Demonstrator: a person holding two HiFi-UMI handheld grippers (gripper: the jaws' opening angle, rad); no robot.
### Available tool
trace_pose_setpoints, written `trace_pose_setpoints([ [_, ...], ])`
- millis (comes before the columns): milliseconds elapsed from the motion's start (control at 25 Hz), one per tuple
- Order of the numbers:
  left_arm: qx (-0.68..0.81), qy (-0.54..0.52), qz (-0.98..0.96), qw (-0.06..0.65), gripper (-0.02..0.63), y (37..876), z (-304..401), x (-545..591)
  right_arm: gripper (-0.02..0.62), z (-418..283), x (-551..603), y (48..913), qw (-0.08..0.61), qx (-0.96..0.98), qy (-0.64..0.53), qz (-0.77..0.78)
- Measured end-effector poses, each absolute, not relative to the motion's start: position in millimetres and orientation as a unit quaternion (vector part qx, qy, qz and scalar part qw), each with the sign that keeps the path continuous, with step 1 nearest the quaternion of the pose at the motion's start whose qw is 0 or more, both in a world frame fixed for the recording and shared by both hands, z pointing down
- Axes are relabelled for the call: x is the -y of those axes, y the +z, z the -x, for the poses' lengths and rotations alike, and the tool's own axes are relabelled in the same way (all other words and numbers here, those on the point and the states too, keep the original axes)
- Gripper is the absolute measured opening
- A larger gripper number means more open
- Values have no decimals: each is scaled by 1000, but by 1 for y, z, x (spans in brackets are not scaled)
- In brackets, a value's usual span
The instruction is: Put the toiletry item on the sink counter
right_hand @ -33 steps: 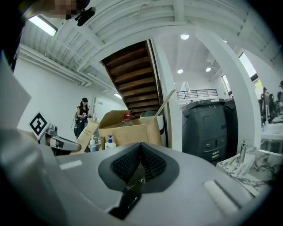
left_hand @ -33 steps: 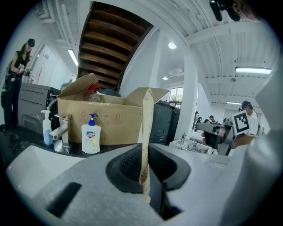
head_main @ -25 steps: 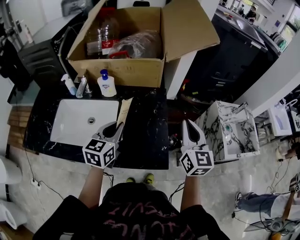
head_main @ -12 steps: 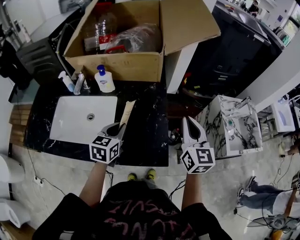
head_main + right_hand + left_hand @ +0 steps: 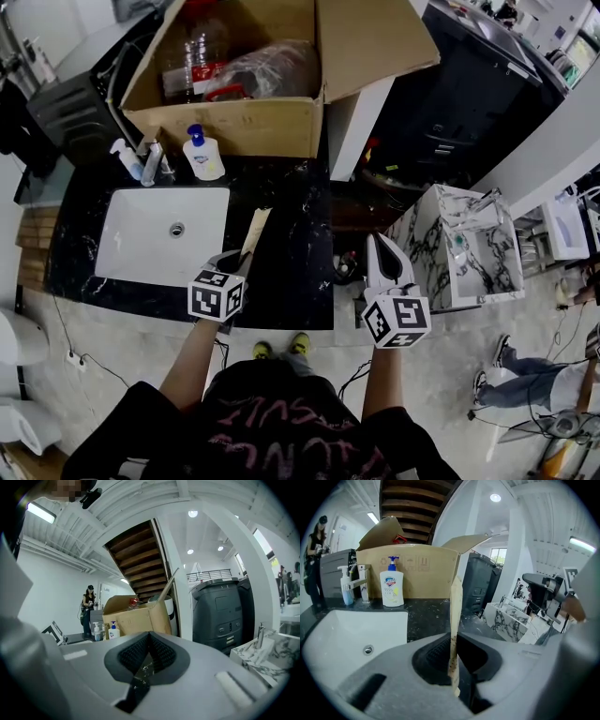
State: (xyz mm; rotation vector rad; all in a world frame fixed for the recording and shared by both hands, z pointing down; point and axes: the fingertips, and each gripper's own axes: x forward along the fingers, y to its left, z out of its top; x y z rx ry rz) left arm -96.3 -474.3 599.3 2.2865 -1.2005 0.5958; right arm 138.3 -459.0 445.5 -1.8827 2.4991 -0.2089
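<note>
Black marble counter (image 5: 291, 244) lies under & ahead of the left gripper (image 5: 232, 261) jaws. The right gripper (image 5: 377, 248) hangs off the counter's right edge, over the floor.

Cardboard box (image 5: 253, 141), flaps open, stands at the back of the counter, well ahead of the left jaws. Faint printed marks on its front wall, too small to read. Inside it: a clear plastic bottle (image 5: 192, 56) w/ red label (print not legible) & a crumpled clear plastic bag (image 5: 267, 70) beside it.

White sink (image 5: 141, 244) is set in the counter, ahead-left of the left jaws. A small marble unit (image 5: 469, 253) sits to the right of the right jaws, apart from the counter.

Between box & sink, ahead-left of the left jaws:
- soap bottle (image 5: 392, 585), white w/ blue pump, blue shield logo on the label, wording too small to read
- faucet (image 5: 363, 585), just left of it
- smaller pump bottle (image 5: 345, 587), left again

Toiletry item (image 5: 454, 616) is a thin flat beige strip, on edge, pinched between the left jaws. It sticks out fwd past the tips, over the counter just right of the sink. Can't tell if its far end touches the counter. Dark speckles near the gripped end, no legible writing.

Right jaws are pressed together, nothing between them.
</note>
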Motion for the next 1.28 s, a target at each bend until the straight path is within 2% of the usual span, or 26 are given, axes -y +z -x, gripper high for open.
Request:
trace_pose_setpoints([
  [600, 439, 264, -816, 269, 40, 638, 92, 476, 12, -147, 466, 454, -5, -795, -74, 602],
  [1280, 450, 244, -822, 250, 71, 618, 110, 485, 12, -129, 469, 448, -2, -799, -70, 598],
])
